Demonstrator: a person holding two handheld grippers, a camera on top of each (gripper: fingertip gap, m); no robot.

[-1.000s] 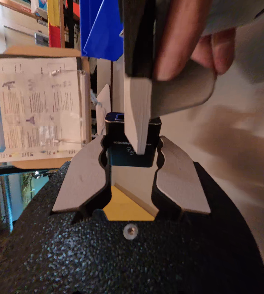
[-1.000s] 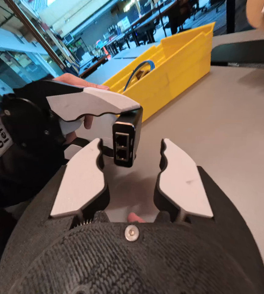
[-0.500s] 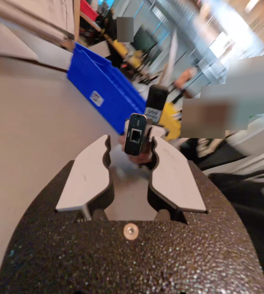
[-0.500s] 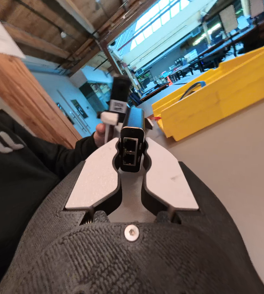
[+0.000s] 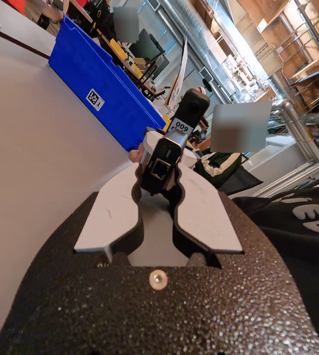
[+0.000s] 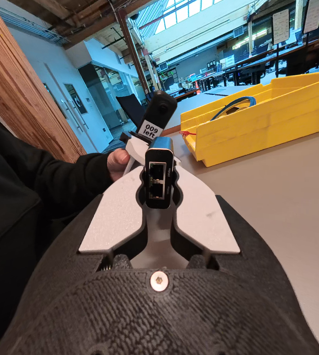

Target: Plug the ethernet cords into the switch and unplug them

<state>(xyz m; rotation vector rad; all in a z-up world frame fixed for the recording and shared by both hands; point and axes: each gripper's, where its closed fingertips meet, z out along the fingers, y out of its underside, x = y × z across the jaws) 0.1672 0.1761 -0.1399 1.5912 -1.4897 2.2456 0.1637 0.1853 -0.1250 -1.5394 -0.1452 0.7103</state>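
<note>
A small black switch (image 5: 159,170) is held in the air between both grippers. In the left wrist view its one-port end faces me, and my left gripper (image 5: 157,173) has its fingertips against both sides of it. In the right wrist view the two-port end (image 6: 157,184) faces me, and my right gripper (image 6: 159,181) is shut on its sides. No cord is in any port. A blue ethernet cord (image 6: 231,106) lies in the yellow bin (image 6: 250,134). Each gripper shows behind the switch in the other's view.
A blue bin (image 5: 97,80) stands on the grey table (image 5: 30,153) at the back left. The yellow bin stands on the table (image 6: 270,192) to the right. A wooden post (image 6: 10,96) and a dark sleeve (image 6: 49,182) are at the left.
My right gripper has shut on the switch's two-port end. My left gripper let go of its earlier hold, swung round, and has closed in on the one-port end.
</note>
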